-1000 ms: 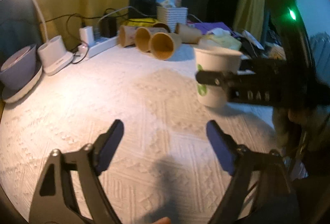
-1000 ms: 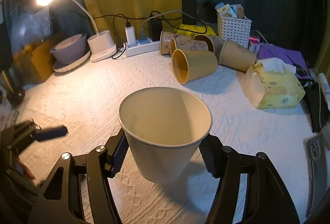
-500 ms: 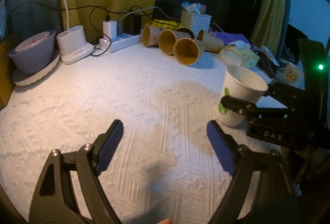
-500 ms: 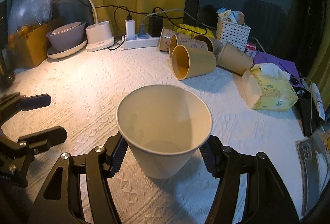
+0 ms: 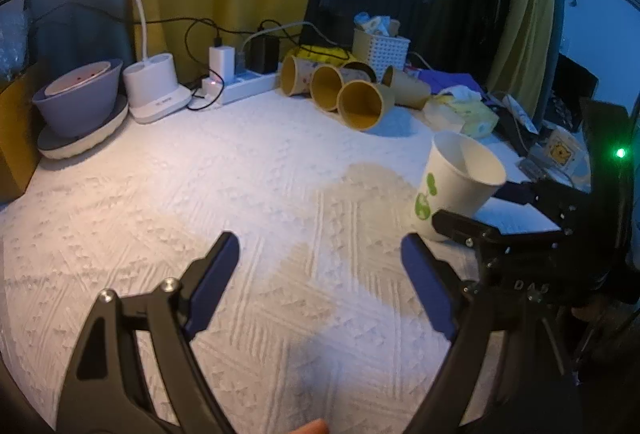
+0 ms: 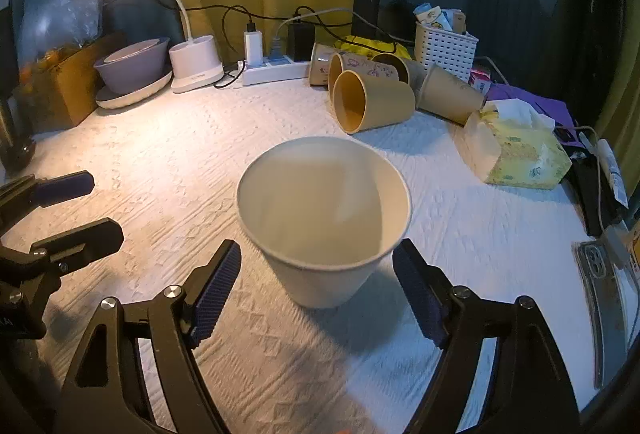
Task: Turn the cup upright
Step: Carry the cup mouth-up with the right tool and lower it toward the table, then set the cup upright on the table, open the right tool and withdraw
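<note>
Right wrist view: white cup point(image 6: 324, 222) upright, mouth up, between released right tongs point(image 6: 318, 290); left tongs point(image 5: 316, 286) released

Left of the white paper cup point(image 6: 324, 222), the white textured tabletop point(image 6: 168, 154) lies open. Behind the cup, brown paper cups on their sides point(image 6: 372, 102) block passage; to its right sits a yellow tissue pack point(image 6: 516, 154).

text: "DAS" | on: black body of right gripper point(image 5: 528, 284), left wrist view | other print: too blurred to read
</note>
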The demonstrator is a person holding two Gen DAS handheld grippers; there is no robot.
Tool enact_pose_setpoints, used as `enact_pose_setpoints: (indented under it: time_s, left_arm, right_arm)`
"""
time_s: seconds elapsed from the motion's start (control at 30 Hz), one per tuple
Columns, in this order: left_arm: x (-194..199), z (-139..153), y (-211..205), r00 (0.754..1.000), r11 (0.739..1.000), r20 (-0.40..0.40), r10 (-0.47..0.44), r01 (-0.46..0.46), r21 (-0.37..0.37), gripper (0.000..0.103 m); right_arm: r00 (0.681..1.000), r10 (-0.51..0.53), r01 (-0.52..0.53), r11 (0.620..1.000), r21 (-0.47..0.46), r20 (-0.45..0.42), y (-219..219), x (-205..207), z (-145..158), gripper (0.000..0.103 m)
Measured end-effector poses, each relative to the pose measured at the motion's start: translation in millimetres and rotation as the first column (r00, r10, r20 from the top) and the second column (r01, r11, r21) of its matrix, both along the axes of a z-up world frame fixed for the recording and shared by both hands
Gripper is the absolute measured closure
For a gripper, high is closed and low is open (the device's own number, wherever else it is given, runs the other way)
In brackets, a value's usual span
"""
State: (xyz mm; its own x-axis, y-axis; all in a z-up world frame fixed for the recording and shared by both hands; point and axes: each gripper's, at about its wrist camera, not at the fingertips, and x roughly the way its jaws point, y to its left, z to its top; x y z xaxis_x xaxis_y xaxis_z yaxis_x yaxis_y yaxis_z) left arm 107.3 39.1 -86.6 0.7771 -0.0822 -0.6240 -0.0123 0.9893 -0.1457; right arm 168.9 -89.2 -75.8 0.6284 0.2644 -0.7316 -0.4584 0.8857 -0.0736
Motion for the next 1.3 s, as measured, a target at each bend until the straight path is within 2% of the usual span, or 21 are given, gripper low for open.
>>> enact_pose_setpoints:
  time_s: [0.4, 0.43, 0.47, 0.5, 1.3]
  left_arm:
    - [-22, 12, -9, 0.999, 1.000, 0.033, 0.006, -0.006, 0.008, 0.017]
    - [-24, 13, -9, 0.999, 1.000, 0.035, 0.006, -0.006, 0.004, 0.014]
    - [-26, 14, -9, 0.999, 1.000, 0.041, 0.008, -0.008, 0.000, 0.005]
    - [-29, 16, -9, 0.999, 1.000, 0.047, 0.010, -0.009, -0.004, 0.002]
    - [-76, 58, -16, 0.984, 1.000, 0.177, 0.009, -0.014, 0.026, 0.002]
  right_arm:
    - [1.000, 0.004, -0.004, 1.000, 0.008, 0.016, -7, -27, 11, 0.022]
    - [1.000, 0.003, -0.004, 1.000, 0.009, 0.020, -7, -30, 13, 0.022]
    - [1.000, 0.003, -0.003, 1.000, 0.010, 0.025, -8, -32, 15, 0.022]
    - [1.000, 0.003, -0.003, 1.000, 0.012, 0.028, -9, -34, 16, 0.022]
    - [0.986, 0.007, -0.014, 0.999, 0.041, 0.166, -21, -80, 65, 0.022]
